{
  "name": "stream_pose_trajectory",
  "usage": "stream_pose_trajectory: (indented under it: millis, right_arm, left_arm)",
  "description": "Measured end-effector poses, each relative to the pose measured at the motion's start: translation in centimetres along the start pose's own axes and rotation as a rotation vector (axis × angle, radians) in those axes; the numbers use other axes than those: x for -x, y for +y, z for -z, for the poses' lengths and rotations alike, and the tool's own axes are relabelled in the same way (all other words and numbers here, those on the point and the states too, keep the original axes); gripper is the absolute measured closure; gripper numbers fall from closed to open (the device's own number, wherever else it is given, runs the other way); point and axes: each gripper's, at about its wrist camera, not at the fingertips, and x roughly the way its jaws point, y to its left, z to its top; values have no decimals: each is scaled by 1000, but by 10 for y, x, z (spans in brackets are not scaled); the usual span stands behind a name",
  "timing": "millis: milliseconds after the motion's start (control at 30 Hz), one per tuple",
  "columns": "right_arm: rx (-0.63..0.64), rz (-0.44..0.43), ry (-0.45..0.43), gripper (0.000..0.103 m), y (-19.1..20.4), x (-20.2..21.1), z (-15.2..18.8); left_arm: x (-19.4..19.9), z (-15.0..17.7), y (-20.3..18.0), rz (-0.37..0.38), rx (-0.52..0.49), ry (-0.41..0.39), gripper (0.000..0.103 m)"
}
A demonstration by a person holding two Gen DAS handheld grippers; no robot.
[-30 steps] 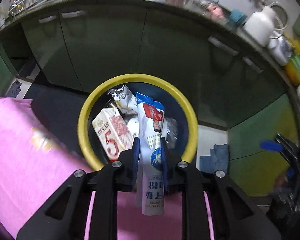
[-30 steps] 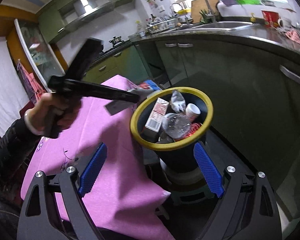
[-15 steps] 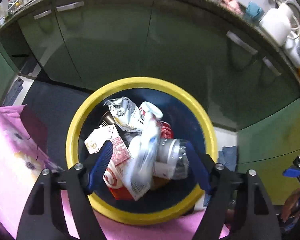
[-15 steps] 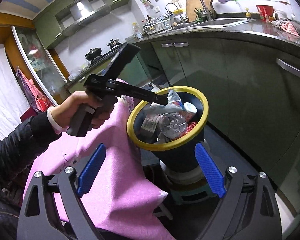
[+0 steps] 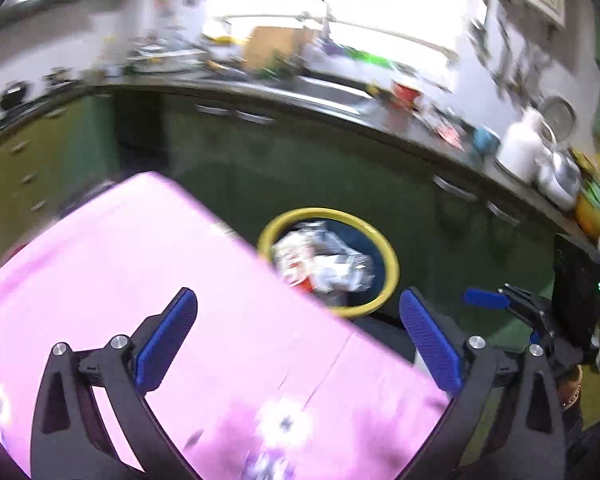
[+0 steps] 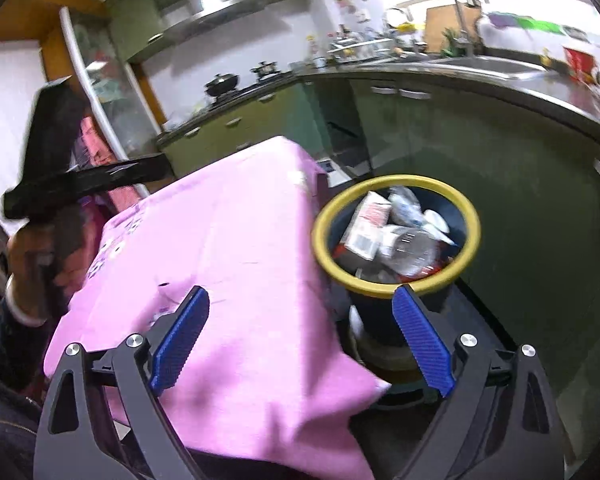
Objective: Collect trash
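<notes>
A dark blue bin with a yellow rim (image 5: 328, 212) (image 6: 396, 179) stands beside the pink-clothed table (image 5: 140, 260) (image 6: 220, 240). It holds cartons, a crushed bottle and wrappers (image 5: 324, 268) (image 6: 384, 232). My left gripper (image 5: 296, 294) hovers over the table, back from the bin; its jaws are opening wide and nothing is between them. My right gripper (image 6: 300, 292) is open and empty, low over the table's corner near the bin. It also shows at the right edge of the left wrist view as blue pads (image 5: 488, 300). A hand (image 6: 32, 256) holds the left gripper at far left.
Green kitchen cabinets (image 6: 500, 160) and a dark counter with a sink (image 6: 492, 66) curve behind the bin. The bin rests on a low stool (image 6: 384, 356). A white kettle (image 5: 520, 152) and dishes sit on the counter at right. Dark floor lies between the bin and the cabinets.
The left gripper let the long wrapper fall into the bin, spread its jaws wide, then pulled up and back over the table. The right gripper shifted slightly and stayed open.
</notes>
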Motion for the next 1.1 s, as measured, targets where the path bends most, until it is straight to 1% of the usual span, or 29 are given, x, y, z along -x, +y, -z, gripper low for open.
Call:
stream_pose_trajectory:
  millis: [67,167,267,367,400,500,600,667,867,1100]
  right_arm:
    - [26,-12,-8,8,17,-1,-2]
    - [70,-14,-20,5,41,1,-3]
    - [133,20,-32,5,69,7,-4]
    - [186,47,-38,5,91,14,-3]
    - [204,52,-39,5,98,17,-2]
    - [237,75,-49,5,112,28,1]
    - [226,85,-75,5,116,41,2]
    - [211,98,-104,5,117,51,1]
    - [185,116,-172,5,122,77,3]
    - [187,105,-205,5,129,96,9]
  left_arm:
    - [30,18,12,-64,50,-29,6]
    - [86,55,31,-231,131,-94,6]
    - [133,85,46,-358,214,-163,6]
    - [169,110,59,-462,292,-211,6]
    - [181,117,62,-483,313,-220,6]
    - [205,138,68,-528,369,-233,6]
    - [219,153,68,-573,392,-250,6]
    - [229,163,68,-603,411,-247,6]
    - [254,183,60,-628,453,-286,6]
    - [266,186,46,-645,440,-306,6]
